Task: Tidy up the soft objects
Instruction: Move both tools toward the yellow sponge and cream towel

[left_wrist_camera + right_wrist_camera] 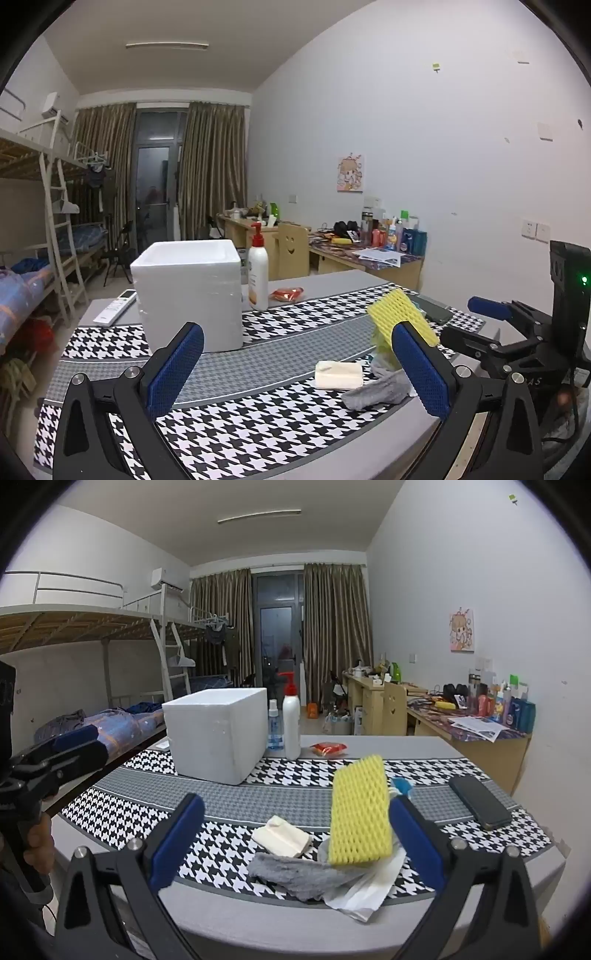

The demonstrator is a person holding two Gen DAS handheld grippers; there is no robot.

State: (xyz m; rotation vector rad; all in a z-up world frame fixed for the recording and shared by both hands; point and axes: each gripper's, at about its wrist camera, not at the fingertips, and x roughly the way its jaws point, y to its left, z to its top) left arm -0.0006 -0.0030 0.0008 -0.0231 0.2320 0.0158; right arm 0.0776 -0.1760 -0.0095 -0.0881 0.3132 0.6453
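Observation:
A white foam box (188, 295) (218, 731) stands open-topped at the far left of the table. Near the front lie a cream sponge block (339, 374) (284, 837), a grey sock (380, 391) (295, 877), a yellow foam net sleeve (400, 317) (360, 812) standing tilted, and white tissue (373, 886). My left gripper (295, 369) is open and empty, left of the pile. My right gripper (295, 845) is open around the pile, holding nothing; it also shows in the left wrist view (491, 310).
A houndstooth cloth (258, 417) (229, 797) covers the grey table. A pump bottle (258, 269) (291, 720), a spray bottle (274, 725), a red packet (287, 294) (328, 748), a remote (115, 308) and a phone (480, 802) lie on it.

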